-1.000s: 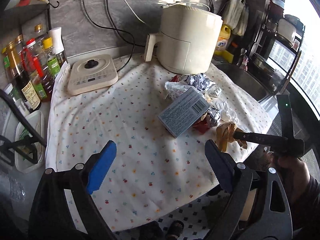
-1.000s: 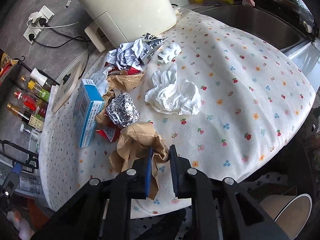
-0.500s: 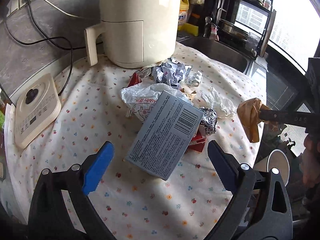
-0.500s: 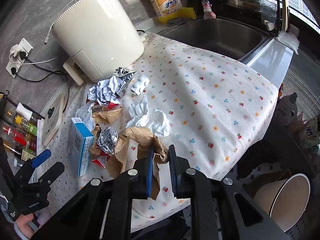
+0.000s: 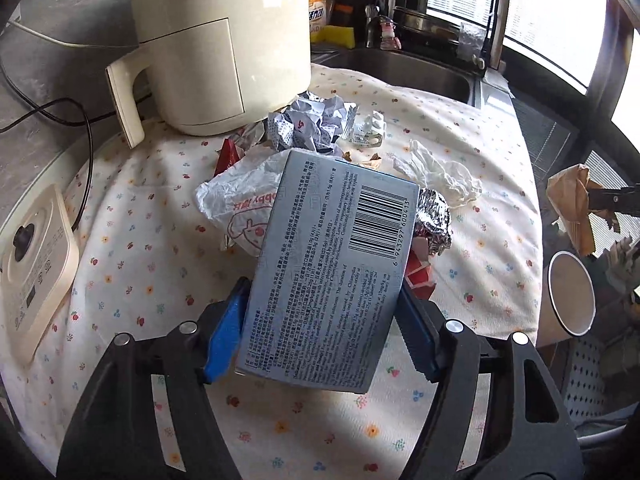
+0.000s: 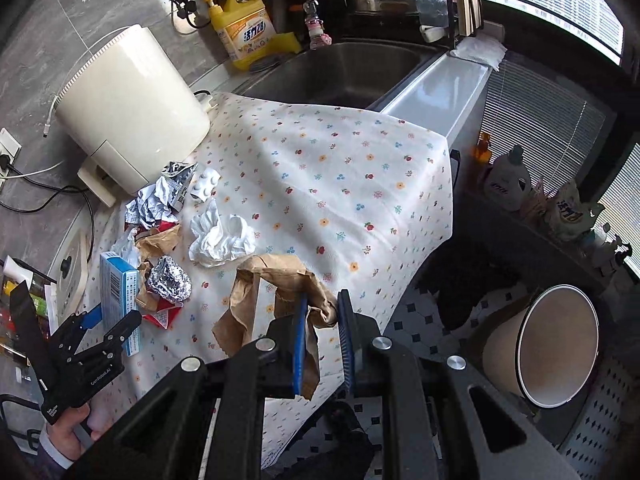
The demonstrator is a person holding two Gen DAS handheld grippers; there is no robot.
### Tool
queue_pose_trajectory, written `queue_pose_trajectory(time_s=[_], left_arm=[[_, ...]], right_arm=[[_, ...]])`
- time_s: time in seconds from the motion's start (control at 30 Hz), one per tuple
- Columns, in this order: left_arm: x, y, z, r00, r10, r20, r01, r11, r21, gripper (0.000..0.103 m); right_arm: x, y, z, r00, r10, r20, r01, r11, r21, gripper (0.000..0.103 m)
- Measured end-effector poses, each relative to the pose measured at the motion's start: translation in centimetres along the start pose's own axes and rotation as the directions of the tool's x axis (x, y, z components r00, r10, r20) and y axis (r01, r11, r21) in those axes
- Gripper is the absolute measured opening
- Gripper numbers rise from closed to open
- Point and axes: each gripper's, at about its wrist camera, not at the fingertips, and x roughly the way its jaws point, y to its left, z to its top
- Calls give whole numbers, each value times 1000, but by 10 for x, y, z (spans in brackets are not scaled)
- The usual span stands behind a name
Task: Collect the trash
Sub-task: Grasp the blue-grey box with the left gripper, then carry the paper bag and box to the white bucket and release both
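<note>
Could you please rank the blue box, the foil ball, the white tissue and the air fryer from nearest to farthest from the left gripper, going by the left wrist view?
1. Blue box, between the left gripper's pads.
2. Foil ball, just past the box, to the right.
3. White tissue, farther right on the cloth.
4. Air fryer, at the back left.
</note>
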Motion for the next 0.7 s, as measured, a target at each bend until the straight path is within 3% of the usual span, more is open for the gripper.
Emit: queue_pose_trajectory(time_s=[0.4,0.57,0.7], left_arm=[[-50,6,16,988,73,137,-55,990,-130,70],[-57,-22,21,982,103,156,-75,981,-179,70],[-54,-63,28,980,120,160,-85,975,-208,70]], right_arm=[[4,-7,15,999,52,-8,-52,998,-47,16],[2,-27,23,996,90,-12,-91,990,-107,16],[-6,-72,29,994,110,-16,-111,988,-106,16]])
